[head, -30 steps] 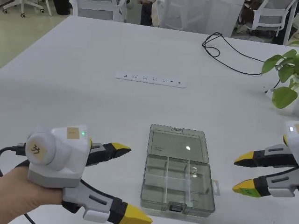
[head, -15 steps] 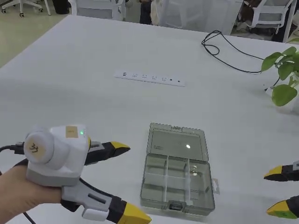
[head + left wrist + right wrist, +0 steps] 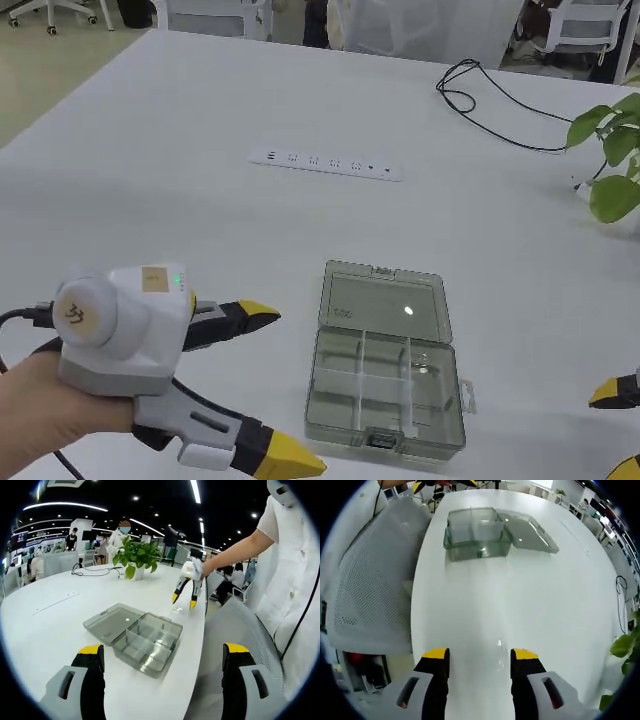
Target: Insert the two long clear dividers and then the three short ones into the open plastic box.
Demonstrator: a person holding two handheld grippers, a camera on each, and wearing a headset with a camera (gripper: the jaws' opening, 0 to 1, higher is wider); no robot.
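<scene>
The smoky clear plastic box (image 3: 385,395) lies open near the table's front edge, its lid (image 3: 385,300) flat behind it. Clear dividers (image 3: 360,372) stand inside and split it into several compartments. My left gripper (image 3: 285,392) is open and empty, a little left of the box, jaws pointing toward it. In the left gripper view the box (image 3: 135,637) lies ahead between the spread jaws of the left gripper (image 3: 163,651). My right gripper (image 3: 615,432) is open and empty at the right edge, well apart from the box. The right gripper (image 3: 480,654) points over bare table at the distant box (image 3: 477,535).
A white power strip (image 3: 325,163) lies across the middle of the table. A black cable (image 3: 490,95) loops at the back right, and a potted plant (image 3: 610,150) stands at the right edge. A mesh chair (image 3: 370,580) sits against the table's near edge.
My right gripper has pulled back to the right and down, away from the box, to the picture's edge. The left gripper and the box have held still.
</scene>
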